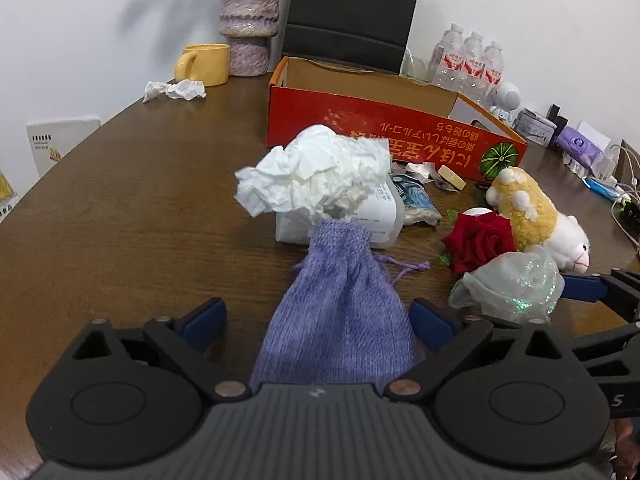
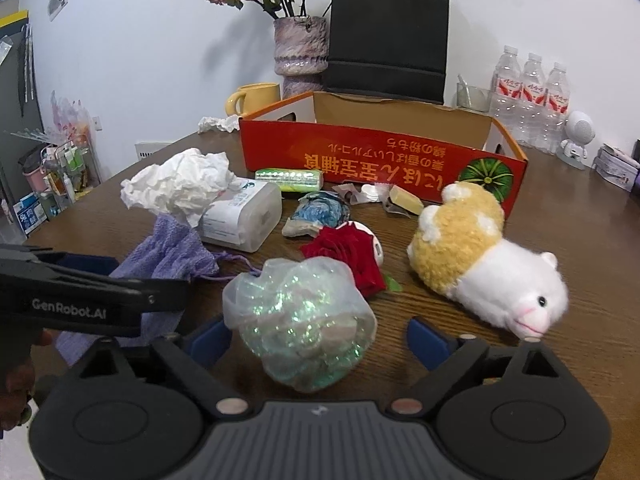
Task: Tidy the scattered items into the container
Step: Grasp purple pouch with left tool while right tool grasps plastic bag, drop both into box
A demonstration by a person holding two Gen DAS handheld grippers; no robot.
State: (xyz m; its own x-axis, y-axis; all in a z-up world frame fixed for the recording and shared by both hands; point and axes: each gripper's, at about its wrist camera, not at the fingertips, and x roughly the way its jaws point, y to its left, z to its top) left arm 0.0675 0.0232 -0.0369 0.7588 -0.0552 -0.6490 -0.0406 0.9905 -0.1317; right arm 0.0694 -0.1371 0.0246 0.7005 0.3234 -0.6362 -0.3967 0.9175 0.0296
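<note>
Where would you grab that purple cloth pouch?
Across the wide lower body of the purple pouch, coming from the near side. It lies flat between the open fingers of the left gripper, and its gathered neck is tucked under the crumpled tissue.

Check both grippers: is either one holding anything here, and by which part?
Nothing is held. The left gripper is open around the purple pouch, the right gripper open around the iridescent mesh bag; neither has closed.

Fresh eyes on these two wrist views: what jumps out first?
The long red cardboard box across the back of the brown wooden table, apparently empty. In front, clutter: a yellow-and-white plush hamster at right, a crumpled white tissue at left. Open grippers flank a purple knit pouch and an iridescent mesh bag.
</note>
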